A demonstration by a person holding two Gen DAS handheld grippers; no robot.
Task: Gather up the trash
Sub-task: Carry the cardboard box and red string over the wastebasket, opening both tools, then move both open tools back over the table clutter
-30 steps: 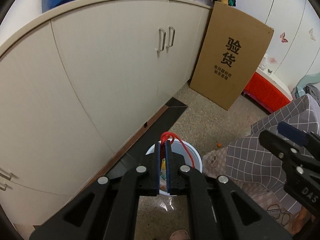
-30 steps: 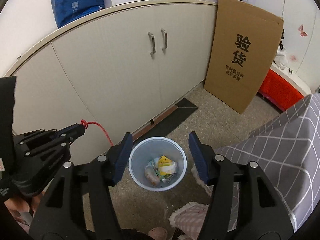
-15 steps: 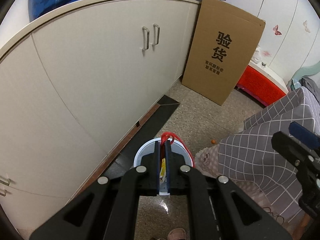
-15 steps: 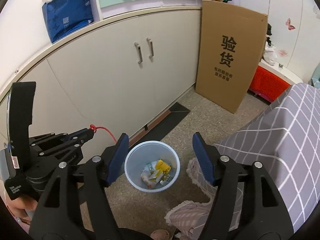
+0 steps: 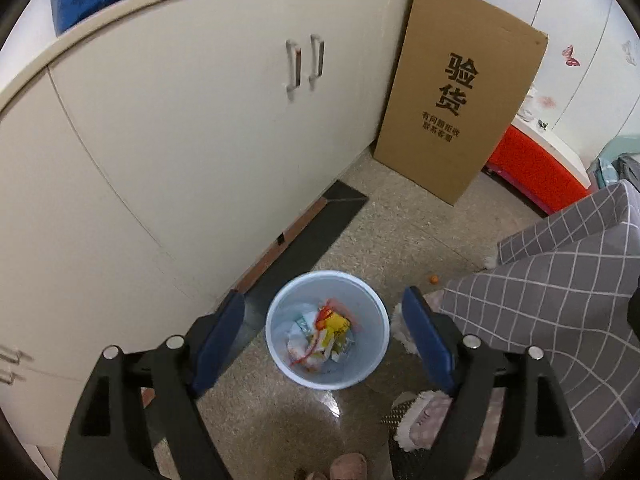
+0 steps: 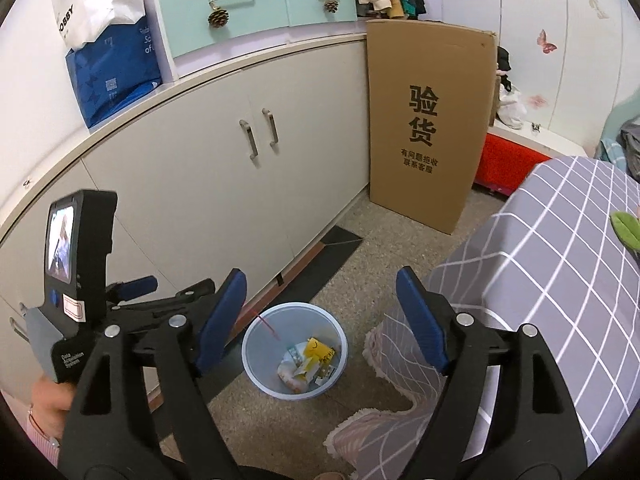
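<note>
A pale blue bin (image 5: 360,372) stands on the floor by the cabinet, holding wrappers and a yellow packet (image 5: 338,326). A red string (image 5: 323,314) lies on top of that trash; in the right wrist view the red string (image 6: 267,326) shows as a thin streak inside the bin (image 6: 256,368). My left gripper (image 5: 322,295) hangs above the bin with its jaws opening and nothing between them. Further back and higher, my right gripper (image 6: 321,276) also has its jaws opening, empty. The left gripper (image 6: 172,288) appears at the left of the right wrist view.
A cream cabinet (image 5: 200,120) runs along the left. A tall cardboard box (image 5: 460,112) leans at its far end, with a red box (image 5: 532,168) beyond. A bed with a grey checked cover (image 6: 540,248) fills the right. A fluffy slipper (image 5: 416,420) lies near the bin.
The left gripper went from shut on the red string to wide apart, and the string dropped into the bin. The right gripper spread wider and rose, looking from further back.
</note>
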